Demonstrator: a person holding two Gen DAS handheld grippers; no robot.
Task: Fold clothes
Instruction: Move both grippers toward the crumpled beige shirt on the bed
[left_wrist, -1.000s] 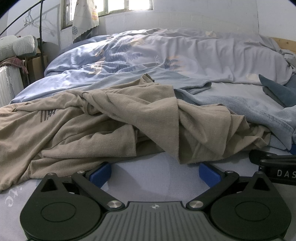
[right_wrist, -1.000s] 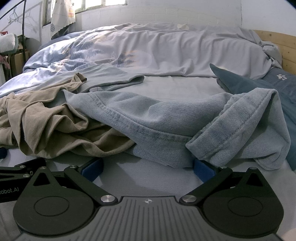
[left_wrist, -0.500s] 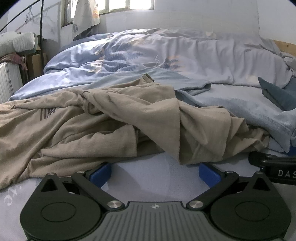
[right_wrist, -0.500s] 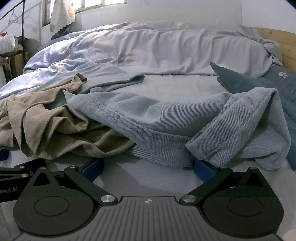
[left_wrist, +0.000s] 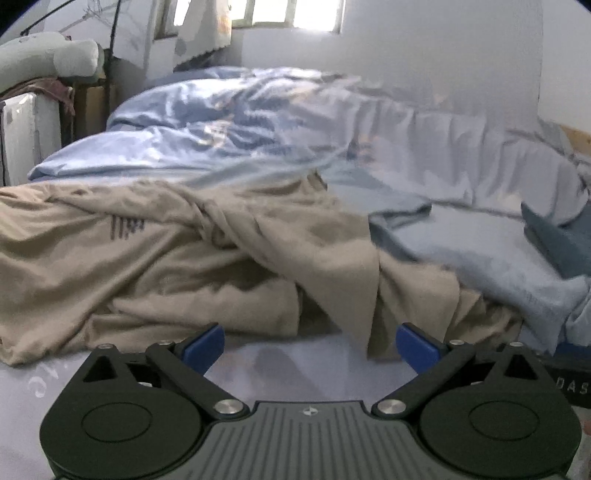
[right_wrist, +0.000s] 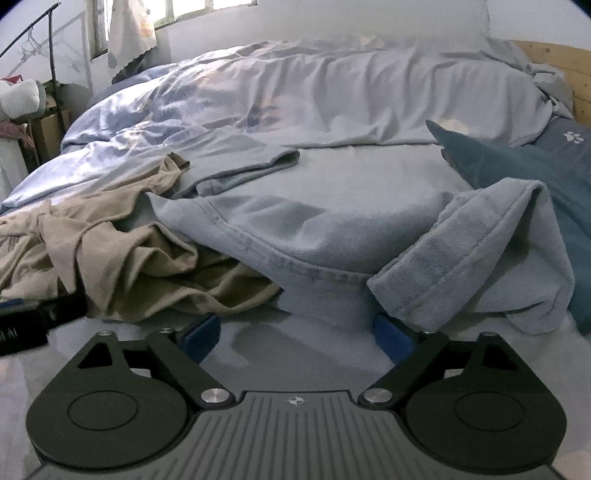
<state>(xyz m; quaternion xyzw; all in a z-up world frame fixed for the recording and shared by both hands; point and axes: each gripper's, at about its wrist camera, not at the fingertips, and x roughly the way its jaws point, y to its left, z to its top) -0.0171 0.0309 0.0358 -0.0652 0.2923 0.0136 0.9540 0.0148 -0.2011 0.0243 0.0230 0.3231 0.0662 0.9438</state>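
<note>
Cloth is all you have to work with here: a tan T-shirt (left_wrist: 192, 258) crumpled on the bed (right_wrist: 369, 173), and a light blue sweatshirt (right_wrist: 303, 229) lying partly over its right side. Both look soft, light and limp, so expect them to sag and drag rather than hold a shape; the sweatshirt looks thicker and should give a firmer bite at its stitched hem or cuff (right_wrist: 458, 258). Take the T-shirt by a hem edge or a shoulder, not by a bunched fold, or you are likely to lift several layers at once.

Your left gripper (left_wrist: 310, 345) stands wide open and holds nothing; the T-shirt's near edge lies just beyond its blue fingers (left_wrist: 203, 345), one hanging fold close to the right one. Your right gripper (right_wrist: 295, 336) has just been closing a little, yet is open and empty. The sweatshirt's hem sits just past the fingertips, and the rolled cuff overlaps the right one.
</note>
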